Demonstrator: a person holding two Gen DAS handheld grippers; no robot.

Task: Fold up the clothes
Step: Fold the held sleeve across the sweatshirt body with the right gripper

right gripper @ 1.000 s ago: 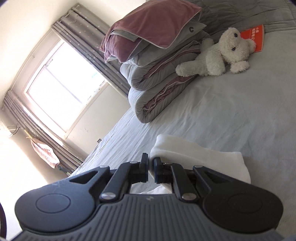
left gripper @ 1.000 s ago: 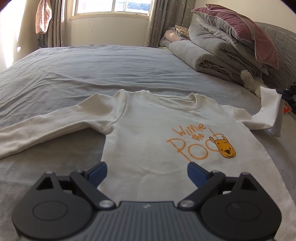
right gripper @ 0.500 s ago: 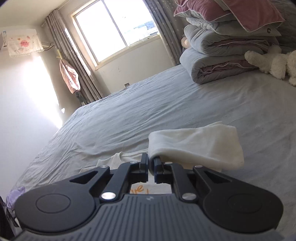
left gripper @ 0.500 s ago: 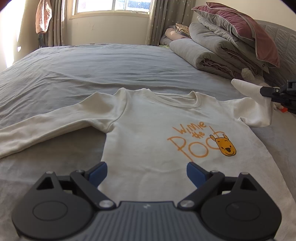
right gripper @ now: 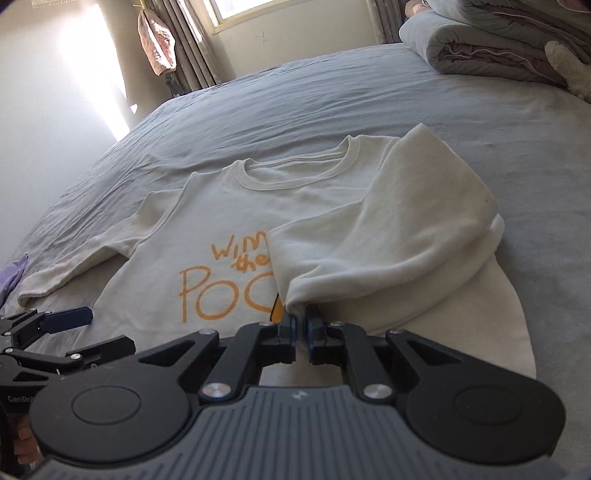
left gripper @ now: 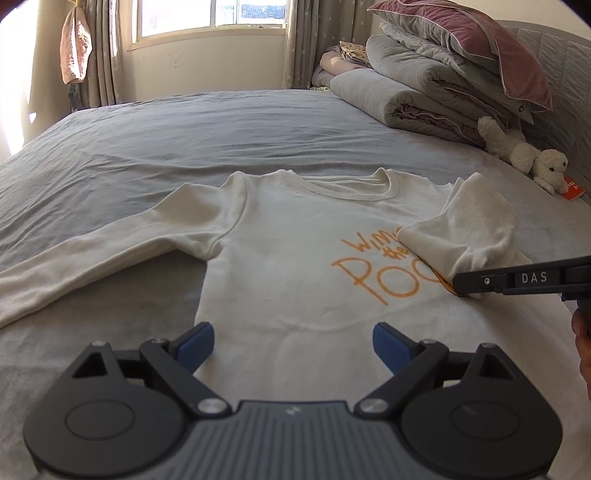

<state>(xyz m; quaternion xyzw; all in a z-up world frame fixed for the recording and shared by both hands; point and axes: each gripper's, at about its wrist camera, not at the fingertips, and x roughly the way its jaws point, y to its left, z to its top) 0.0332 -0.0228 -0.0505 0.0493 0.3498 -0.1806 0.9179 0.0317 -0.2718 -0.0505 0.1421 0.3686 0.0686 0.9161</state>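
Right wrist view: the right gripper (right gripper: 301,325) has its jaws nearly together, pinching the cuff end of the cream shirt's sleeve (right gripper: 388,236), which is folded in across the chest and covers the right part of the orange print (right gripper: 225,273). From the left wrist view the same gripper (left gripper: 461,286) comes in from the right edge as a black bar, its tip low over the shirt front beside the print, with part of a hand (left gripper: 581,332) behind it. The left gripper (left gripper: 293,341) stands wide, its blue pads (left gripper: 197,339) spread apart over the shirt's hem, and nothing is between them; whether they touch the cloth cannot be told. The shirt (left gripper: 288,258) lies face up and flat on the grey bed (left gripper: 184,140), neckline toward the window (left gripper: 210,14), its other sleeve (left gripper: 85,266) stretched out straight toward the left edge of the view. No containers show. Beyond the collar the sheet is bare and rumpled up to the far edge of the bed, and left of the shirt there is open sheet too. At the right, well apart from the shirt, folded quilts (left gripper: 424,99) are stacked with a maroon pillow (left gripper: 480,48) on top, and a white plush toy (left gripper: 524,155) lies at their foot beside a small red item (left gripper: 574,184).
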